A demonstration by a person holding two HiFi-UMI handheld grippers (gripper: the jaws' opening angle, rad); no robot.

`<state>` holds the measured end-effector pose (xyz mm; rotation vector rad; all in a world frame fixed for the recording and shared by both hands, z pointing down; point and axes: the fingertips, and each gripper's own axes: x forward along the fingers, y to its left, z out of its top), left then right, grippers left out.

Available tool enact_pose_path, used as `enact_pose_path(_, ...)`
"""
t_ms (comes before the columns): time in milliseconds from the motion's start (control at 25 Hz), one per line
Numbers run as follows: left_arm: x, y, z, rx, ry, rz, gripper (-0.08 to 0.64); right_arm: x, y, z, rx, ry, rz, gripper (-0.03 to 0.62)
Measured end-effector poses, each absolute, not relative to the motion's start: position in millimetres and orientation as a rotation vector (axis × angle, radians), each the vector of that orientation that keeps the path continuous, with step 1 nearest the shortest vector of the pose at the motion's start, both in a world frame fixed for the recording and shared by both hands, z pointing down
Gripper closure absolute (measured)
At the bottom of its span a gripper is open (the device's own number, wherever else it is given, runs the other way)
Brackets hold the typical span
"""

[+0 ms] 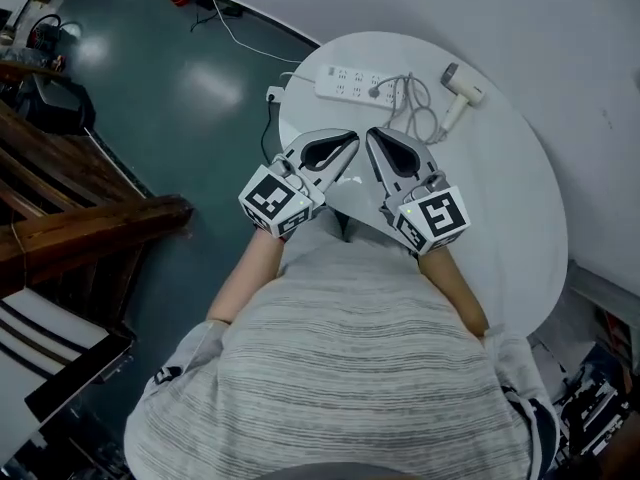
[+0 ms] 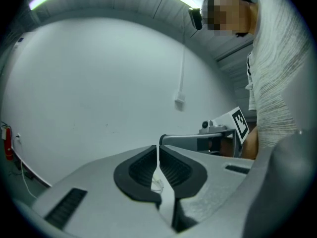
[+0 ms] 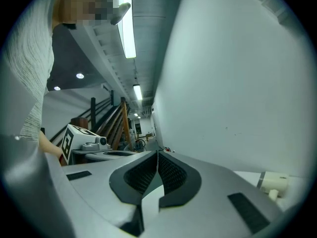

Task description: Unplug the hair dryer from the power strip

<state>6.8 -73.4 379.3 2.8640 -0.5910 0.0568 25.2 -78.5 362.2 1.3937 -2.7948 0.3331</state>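
Head view: the left tongs (image 1: pixel 349 140) and the right tongs (image 1: pixel 373 134) sit side by side, tips almost meeting, on the person's side of the long white plastic power strip (image 1: pixel 358 83) and well short of it. In each gripper view the ribbed black pads are pressed together with nothing between them, so both tongs (image 2: pixel 158 148) (image 3: pixel 157 154) are closed and empty.

The strip lies crosswise to the tongs on the round white worktop (image 1: pixel 505 218). The grey plug (image 1: pixel 378 92) sits at its right end. From there a loosely coiled pale cord (image 1: pixel 413 106) leads to the small white hair dryer (image 1: pixel 461 87), which lies beyond that end.

The right tongs look the nearer to the plug, the left to the strip's body.
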Motion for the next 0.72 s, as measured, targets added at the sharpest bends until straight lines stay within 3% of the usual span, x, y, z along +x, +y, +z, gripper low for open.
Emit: enact_pose_path(720, 27.5, -162.8, 424.6, 2.951, -0.081, 0.332, 0.541, 42.4, -162.9, 411.0, 1.773, -2.493, 0.503, 0.565)
